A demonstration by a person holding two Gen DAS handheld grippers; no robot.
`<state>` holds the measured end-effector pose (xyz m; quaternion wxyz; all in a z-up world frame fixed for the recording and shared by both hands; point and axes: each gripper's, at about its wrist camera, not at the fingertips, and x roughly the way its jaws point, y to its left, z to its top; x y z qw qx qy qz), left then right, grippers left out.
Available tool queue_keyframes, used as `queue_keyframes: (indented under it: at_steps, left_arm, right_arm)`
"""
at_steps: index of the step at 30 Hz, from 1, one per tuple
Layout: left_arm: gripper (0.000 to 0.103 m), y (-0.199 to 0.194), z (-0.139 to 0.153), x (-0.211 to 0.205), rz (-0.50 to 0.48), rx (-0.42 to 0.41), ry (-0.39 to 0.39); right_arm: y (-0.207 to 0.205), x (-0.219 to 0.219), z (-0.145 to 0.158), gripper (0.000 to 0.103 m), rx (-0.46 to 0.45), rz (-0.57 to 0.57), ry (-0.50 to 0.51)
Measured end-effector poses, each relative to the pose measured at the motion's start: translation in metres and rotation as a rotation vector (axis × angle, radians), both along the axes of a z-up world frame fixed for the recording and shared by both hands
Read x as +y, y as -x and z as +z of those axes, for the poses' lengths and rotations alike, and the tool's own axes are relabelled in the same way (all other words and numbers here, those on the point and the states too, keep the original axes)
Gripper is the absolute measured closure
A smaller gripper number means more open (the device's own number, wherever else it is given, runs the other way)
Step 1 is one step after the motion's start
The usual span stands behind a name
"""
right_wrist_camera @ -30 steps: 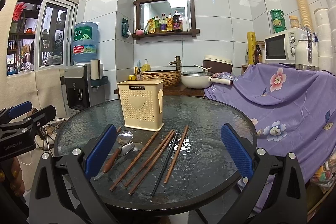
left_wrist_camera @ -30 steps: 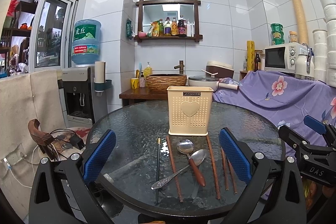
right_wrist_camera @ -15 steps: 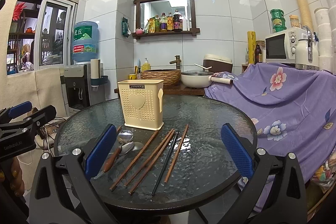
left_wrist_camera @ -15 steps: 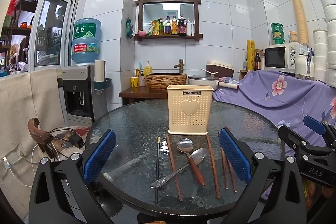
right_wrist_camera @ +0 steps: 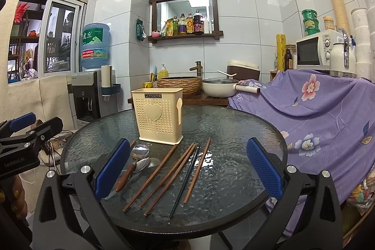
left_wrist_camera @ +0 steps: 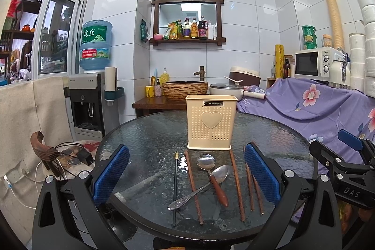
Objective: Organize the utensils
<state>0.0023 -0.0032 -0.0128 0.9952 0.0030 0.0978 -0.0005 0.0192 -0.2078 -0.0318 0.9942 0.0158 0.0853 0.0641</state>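
While both tools hang level at the near edge of the round glass table (left_wrist_camera: 145, 132), facing across it, the cream utensil holder (left_wrist_camera: 211, 122) standing upright on that glass serves as the fixed mark for everything else. Behind the holder and to its right, a purple floral cloth (right_wrist_camera: 323, 109) drapes over furniture, and behind it to the left stands a water dispenser (left_wrist_camera: 90, 97). The left gripper (left_wrist_camera: 186, 176) is held in front of the holder with its blue-padded fingers (left_wrist_camera: 111, 173) wide apart and nothing between them but the utensils lying flat below. The right gripper (right_wrist_camera: 186, 170), in front of the holder and a little to its right, is likewise spread wide and grips nothing; it also shows at the right edge of the left wrist view. All utensils lie on the glass just in front of the holder, none inside it that can be seen. The brown wooden chopsticks (right_wrist_camera: 164, 176) fan out from the holder's base toward the near rim, with a black chopstick (right_wrist_camera: 185, 182) among them. A second thin black stick (left_wrist_camera: 175, 186) lies left of the holder's front. A wooden-handled spoon (left_wrist_camera: 212, 176) lies directly in front of the holder, crossed by a metal spoon (left_wrist_camera: 199, 188), the two touching.
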Motion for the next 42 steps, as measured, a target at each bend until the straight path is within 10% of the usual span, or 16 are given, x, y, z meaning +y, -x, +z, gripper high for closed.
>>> queue_keyframes:
  at_steps: [30, 42]
  left_arm:
    - [0.006, -0.013, -0.011, -0.003, 0.029, 0.064, -0.046]
    - [0.006, -0.094, -0.044, 0.038, 0.071, 0.379, -0.126]
  right_arm:
    - [-0.010, 0.002, -0.008, 0.005, 0.032, -0.003, 0.032]
    - [-0.111, -0.036, -0.051, 0.005, 0.420, -0.077, 0.010]
